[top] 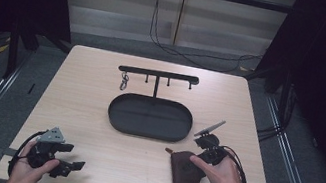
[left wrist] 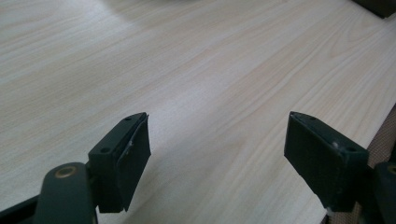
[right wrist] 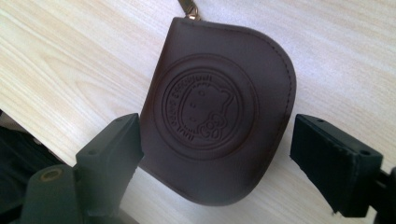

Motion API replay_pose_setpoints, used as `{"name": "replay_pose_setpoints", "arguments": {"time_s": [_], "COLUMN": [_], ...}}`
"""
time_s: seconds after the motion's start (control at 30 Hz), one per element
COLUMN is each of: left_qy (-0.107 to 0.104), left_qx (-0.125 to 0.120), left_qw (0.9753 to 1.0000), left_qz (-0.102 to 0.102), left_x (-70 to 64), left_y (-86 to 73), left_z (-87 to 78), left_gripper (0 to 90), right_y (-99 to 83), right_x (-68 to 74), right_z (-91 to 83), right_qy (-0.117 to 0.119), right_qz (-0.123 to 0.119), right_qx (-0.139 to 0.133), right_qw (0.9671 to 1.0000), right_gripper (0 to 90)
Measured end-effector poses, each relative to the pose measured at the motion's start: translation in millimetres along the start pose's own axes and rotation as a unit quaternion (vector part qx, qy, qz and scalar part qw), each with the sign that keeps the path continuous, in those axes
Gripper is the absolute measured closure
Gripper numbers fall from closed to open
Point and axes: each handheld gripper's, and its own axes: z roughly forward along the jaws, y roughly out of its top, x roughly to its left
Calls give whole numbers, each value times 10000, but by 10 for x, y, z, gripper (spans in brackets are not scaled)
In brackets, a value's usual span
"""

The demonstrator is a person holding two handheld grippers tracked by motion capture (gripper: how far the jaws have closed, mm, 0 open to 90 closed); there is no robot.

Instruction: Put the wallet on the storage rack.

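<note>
Hovering right tool, jaws apart, over pouch | pouch flat, clasp end pointing away | left tool jaws apart

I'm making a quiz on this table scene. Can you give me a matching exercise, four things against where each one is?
Things:
1. dark brown leather pouch with an embossed round emblem
2. black oval metal tray
3. small metal clasp
4. left gripper

Places:
A. hanging from the black T-shaped rack
B. middle of the light wooden table
C. between the open fingers of the right gripper
D. near the table's front left corner, fingers open over bare wood

Pairs: 1-C, 2-B, 3-A, 4-D
</note>
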Motion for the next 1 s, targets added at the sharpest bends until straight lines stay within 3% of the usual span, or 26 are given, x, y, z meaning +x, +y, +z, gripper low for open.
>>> {"name": "replay_pose_setpoints", "arguments": {"time_s": [0.23,0.37,0.53,0.77,1.0], "left_qy": [8,-20,10,3,9], "left_qx": [6,131,151,124,134], "left_qw": [10000,9999,9997,9998,9997], "left_qz": [8,84,174,176,199], "left_x": [-1,-28,-46,-46,-43], "left_y": [2,-1,9,12,16], "left_z": [-2,26,29,35,31], "left_gripper": [224,224,224,224,224], "right_y": [68,99,146,206,220], "right_x": [-42,-14,-38,-45,-102], "right_z": [57,143,239,319,348], "right_qy": [-93,-94,-151,-66,181], "right_qz": [118,-8,51,68,169], "right_qx": [187,319,385,538,619], "right_qw": [9997,9994,9991,9985,9978], "right_gripper": [158,148,143,107,116]}}
